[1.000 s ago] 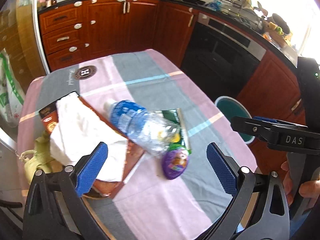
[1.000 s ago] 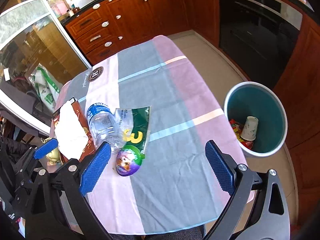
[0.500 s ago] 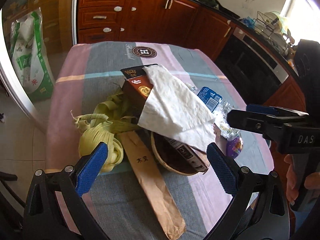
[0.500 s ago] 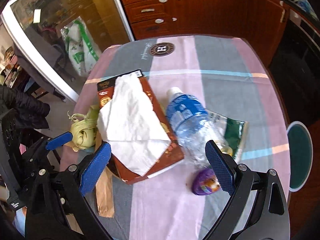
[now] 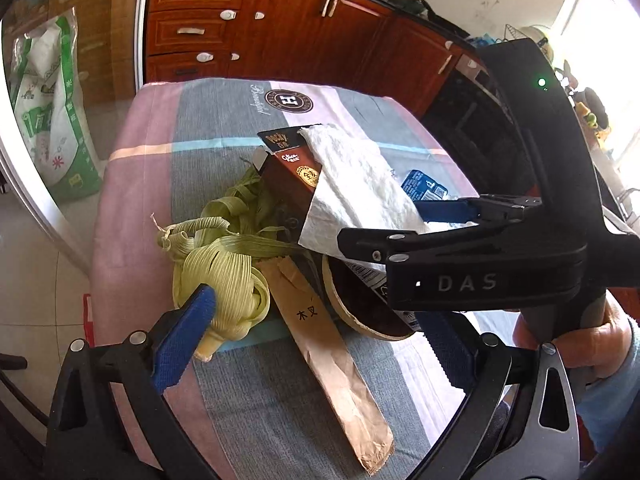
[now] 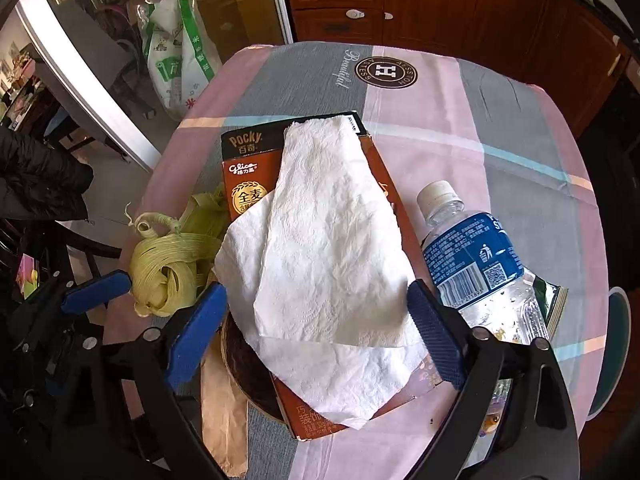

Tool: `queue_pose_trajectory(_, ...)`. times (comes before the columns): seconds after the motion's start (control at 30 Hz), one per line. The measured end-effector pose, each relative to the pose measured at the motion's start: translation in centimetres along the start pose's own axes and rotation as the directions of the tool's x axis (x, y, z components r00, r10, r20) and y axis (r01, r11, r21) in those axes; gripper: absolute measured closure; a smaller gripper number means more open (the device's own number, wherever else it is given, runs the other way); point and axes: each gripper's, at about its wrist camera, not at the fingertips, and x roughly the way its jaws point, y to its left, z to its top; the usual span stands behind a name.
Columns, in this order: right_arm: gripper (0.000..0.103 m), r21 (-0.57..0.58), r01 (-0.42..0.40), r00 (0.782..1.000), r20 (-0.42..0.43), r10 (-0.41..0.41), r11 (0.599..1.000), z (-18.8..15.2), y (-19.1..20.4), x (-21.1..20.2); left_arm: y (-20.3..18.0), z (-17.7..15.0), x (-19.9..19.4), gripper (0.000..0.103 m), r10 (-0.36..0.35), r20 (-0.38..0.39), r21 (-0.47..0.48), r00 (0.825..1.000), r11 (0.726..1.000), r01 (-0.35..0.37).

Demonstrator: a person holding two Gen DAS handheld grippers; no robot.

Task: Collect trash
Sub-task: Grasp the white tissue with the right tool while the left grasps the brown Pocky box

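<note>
A white paper towel (image 6: 324, 240) lies over a brown Pocky box (image 6: 248, 172) on the striped tablecloth. My right gripper (image 6: 316, 340) is open, its jaws on either side of the towel's near end, just above it. Green corn husks (image 5: 216, 264) lie left of the box, with a brown paper sleeve (image 5: 332, 376) and a round brown bowl (image 5: 360, 304) beside it. My left gripper (image 5: 316, 344) is open over the husks and sleeve, empty. A crushed plastic bottle (image 6: 476, 256) and a green wrapper (image 6: 554, 300) lie at the right.
A teal trash bin (image 6: 614, 352) stands on the floor off the table's right edge. A white and green bag (image 6: 176, 52) leans by the glass door at the far left. Wooden cabinets (image 5: 280, 28) run along the back. The right gripper's body (image 5: 480, 264) crosses the left wrist view.
Both grippers have swung left from the bottle and bin side to the box, towel and husks, and have come lower and closer. Both stay open.
</note>
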Motion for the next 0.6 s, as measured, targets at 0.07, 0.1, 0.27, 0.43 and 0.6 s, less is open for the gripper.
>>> queue_pose_trajectory(0.07, 0.035, -0.010, 0.014, 1.000, 0.000, -0.014, 1.000, -0.3, 0.2, 0.0, -0.1, 0.0, 0.0, 0.004, -0.009, 0.000, 0.000, 1.000, 1.000, 0.009)
queue_pose_trajectory(0.1, 0.041, -0.013, 0.013, 1.000, 0.011, -0.013, 1.000, -0.4, 0.3, -0.2, -0.2, 0.0, 0.0, 0.004, -0.013, 0.000, 0.002, 1.000, 1.000, 0.013)
queue_pose_trajectory(0.27, 0.089, -0.001, -0.041, 0.999, 0.032, 0.041, 0.999, -0.6, 0.3, -1.4, -0.8, 0.1, 0.1, 0.004, -0.029, -0.006, 0.014, 1.000, 0.999, 0.029)
queue_pose_trajectory(0.43, 0.097, 0.033, -0.112, 0.992, 0.057, 0.110, 0.993, -0.7, -0.2, -3.0, -1.8, 0.2, 0.2, 0.004, -0.058, -0.015, 0.009, 0.998, 0.998, 0.058)
queue_pose_trajectory(0.6, 0.097, 0.036, -0.111, 0.984, 0.148, 0.104, 0.993, -0.4, -1.3, -6.5, -3.3, 0.5, 0.4, 0.004, -0.101, -0.017, -0.002, 0.995, 0.995, 0.101)
